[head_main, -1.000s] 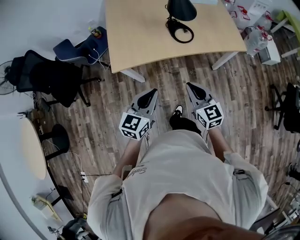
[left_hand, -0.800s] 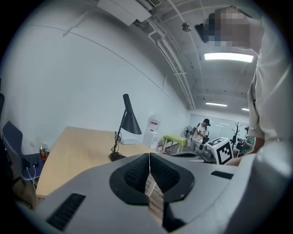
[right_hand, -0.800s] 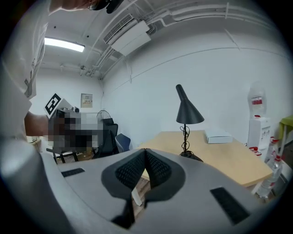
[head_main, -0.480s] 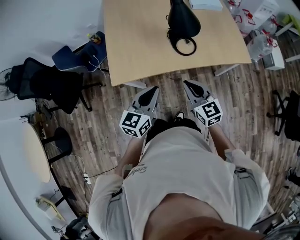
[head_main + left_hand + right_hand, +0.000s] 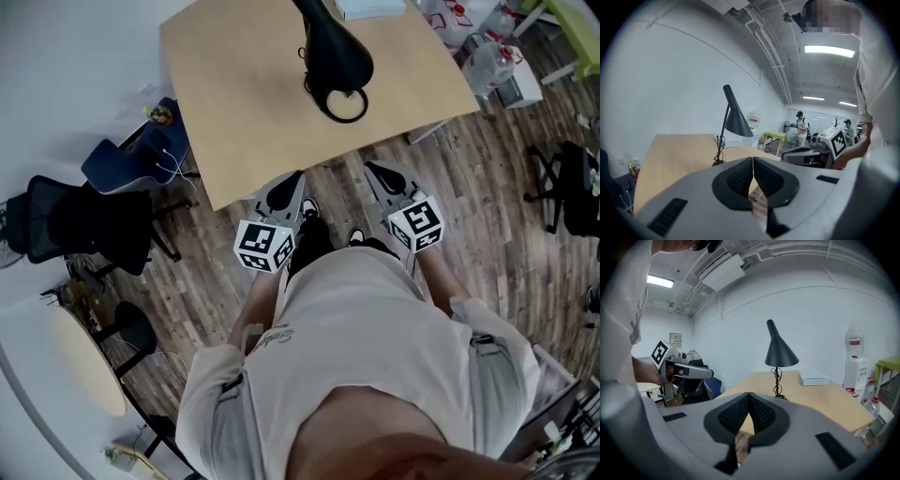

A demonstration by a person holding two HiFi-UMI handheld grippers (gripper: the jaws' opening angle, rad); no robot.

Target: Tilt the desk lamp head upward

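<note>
The black desk lamp stands on the wooden table (image 5: 234, 84). Its cone head (image 5: 336, 54) points down over its ring base (image 5: 343, 103). In the left gripper view the lamp (image 5: 735, 122) stands upright past the jaws. In the right gripper view the lamp head (image 5: 781, 355) also hangs downward. My left gripper (image 5: 296, 176) and right gripper (image 5: 371, 169) are held side by side at the table's near edge, well short of the lamp. Both are shut with nothing between the jaws. Each one shows in the other's view: right gripper (image 5: 806, 153), left gripper (image 5: 686, 372).
A white box (image 5: 813, 378) lies on the table behind the lamp. A black office chair (image 5: 84, 220) and a blue chair (image 5: 127, 164) stand to the left, bottles and clutter (image 5: 487, 61) to the right. Two people (image 5: 802, 125) stand far off.
The person has stepped toward the table. The table and lamp now sit lower and closer in the head view, and both grippers have reached the table's near edge, still shut.
</note>
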